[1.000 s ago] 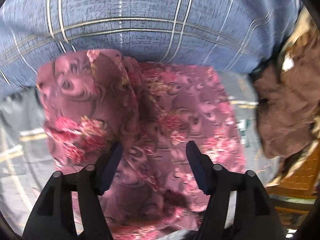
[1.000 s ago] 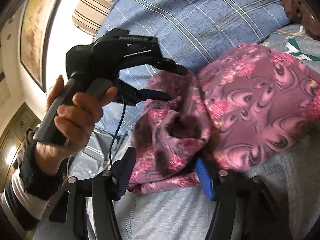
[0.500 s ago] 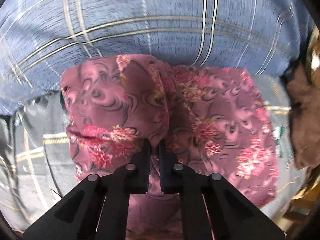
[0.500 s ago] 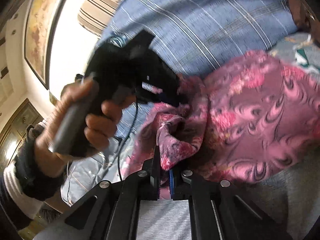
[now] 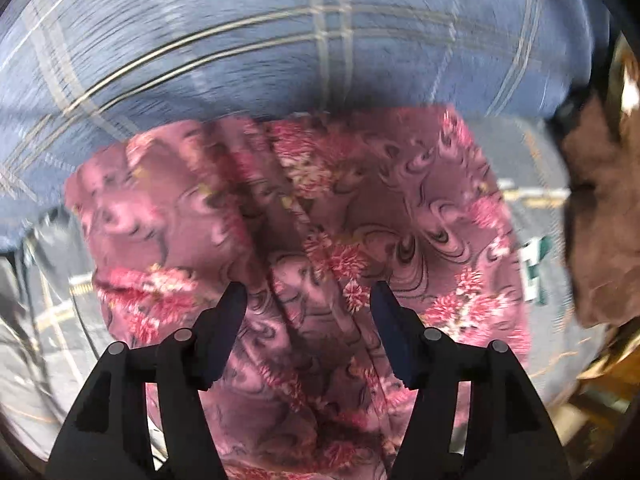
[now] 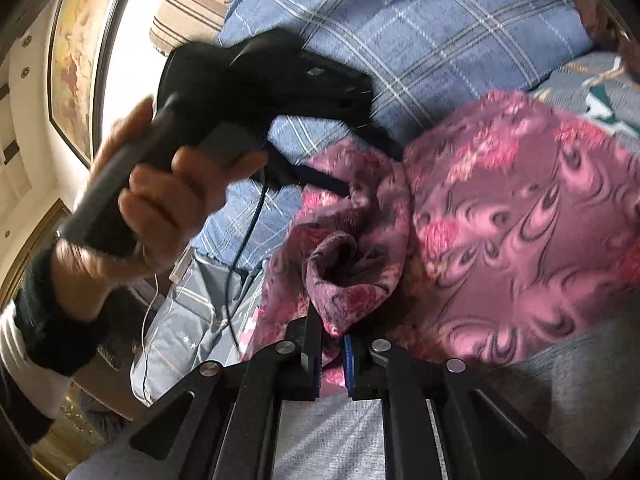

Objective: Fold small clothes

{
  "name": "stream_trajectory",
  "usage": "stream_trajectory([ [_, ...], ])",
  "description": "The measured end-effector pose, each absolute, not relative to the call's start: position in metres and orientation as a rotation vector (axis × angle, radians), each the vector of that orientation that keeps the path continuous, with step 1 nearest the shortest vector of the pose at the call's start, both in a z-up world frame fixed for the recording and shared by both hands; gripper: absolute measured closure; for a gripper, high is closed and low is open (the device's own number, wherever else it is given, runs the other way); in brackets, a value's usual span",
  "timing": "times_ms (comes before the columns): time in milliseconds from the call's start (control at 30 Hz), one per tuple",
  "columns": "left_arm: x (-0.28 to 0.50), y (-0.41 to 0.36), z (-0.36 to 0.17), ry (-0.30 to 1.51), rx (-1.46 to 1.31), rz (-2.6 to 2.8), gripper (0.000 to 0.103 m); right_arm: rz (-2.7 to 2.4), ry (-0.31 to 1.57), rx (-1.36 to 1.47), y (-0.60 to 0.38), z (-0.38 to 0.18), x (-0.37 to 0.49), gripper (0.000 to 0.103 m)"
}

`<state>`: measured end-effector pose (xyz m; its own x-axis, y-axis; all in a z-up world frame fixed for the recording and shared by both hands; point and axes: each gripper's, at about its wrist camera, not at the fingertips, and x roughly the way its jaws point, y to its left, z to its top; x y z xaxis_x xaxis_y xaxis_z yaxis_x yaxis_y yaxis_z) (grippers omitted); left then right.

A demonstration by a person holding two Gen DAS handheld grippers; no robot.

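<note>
A pink floral garment (image 5: 420, 220) lies rumpled on the bed against a blue plaid cushion (image 5: 280, 40). My left gripper (image 5: 307, 292) points down over its middle folds. Its jaws are opening, and cloth lies below them without being pinched. In the right wrist view the same garment (image 6: 520, 240) spreads to the right, with a bunched fold at its near left edge. My right gripper (image 6: 331, 332) pinches that fold between its pads, its jaws easing apart slightly. A hand (image 6: 160, 208) holds the left gripper (image 6: 354, 162) above the garment's far left edge.
The plaid cushion (image 6: 420, 20) blocks the far side. A brown cloth heap (image 5: 600, 220) sits at the right. Grey patterned bedding (image 6: 580, 380) surrounds the garment. A thin cable (image 6: 240, 260) hangs from the left gripper. A striped pillow (image 6: 188, 8) lies far left.
The left gripper shut on a fold, then opened again and shifted across the garment. The right gripper went from open to shut on the bunched fold and holds it.
</note>
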<state>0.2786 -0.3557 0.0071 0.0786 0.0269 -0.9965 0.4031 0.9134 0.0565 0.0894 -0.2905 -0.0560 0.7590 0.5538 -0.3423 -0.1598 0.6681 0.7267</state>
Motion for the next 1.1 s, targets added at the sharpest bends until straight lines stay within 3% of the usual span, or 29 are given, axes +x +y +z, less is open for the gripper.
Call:
stream_trajectory([
  [167,0.278,-0.374,-0.016,1.506,0.462,-0.169,0.04,0.447,0.573,0.768,-0.296,-0.059,0.088,0.092],
  [233,0.275,-0.369,-0.01,1.491,0.425,-0.142,0.064,0.453,0.576,0.785,-0.299,-0.062,0.09,0.092],
  [267,0.272,-0.364,-0.007,1.484,0.395,-0.15,0.088,0.457,0.573,0.789,-0.3,-0.063,0.09,0.092],
  [300,0.27,-0.361,-0.004,1.478,0.363,-0.167,0.099,0.46,0.569,0.788,-0.3,-0.063,0.09,0.093],
  [467,0.244,-0.333,0.036,1.358,0.204,-0.263,0.101,0.484,0.497,0.777,-0.303,-0.049,0.08,0.098],
  [667,0.213,-0.373,0.092,1.235,0.17,-0.453,0.101,0.447,0.376,0.821,-0.335,-0.015,0.051,0.098],
  [833,0.214,-0.419,0.06,1.288,0.157,-0.536,0.1,0.299,0.352,0.831,-0.38,-0.019,0.031,0.098],
  [967,0.234,-0.422,0.022,1.369,0.128,-0.509,0.1,0.195,0.473,0.924,-0.408,-0.056,0.04,0.095],
  [1033,0.235,-0.409,0.027,1.37,0.05,-0.546,0.1,0.18,0.529,0.953,-0.41,-0.068,0.039,0.092],
  [1100,0.233,-0.388,0.051,1.346,0.002,-0.613,0.09,0.18,0.542,0.972,-0.412,-0.071,0.037,0.087],
])
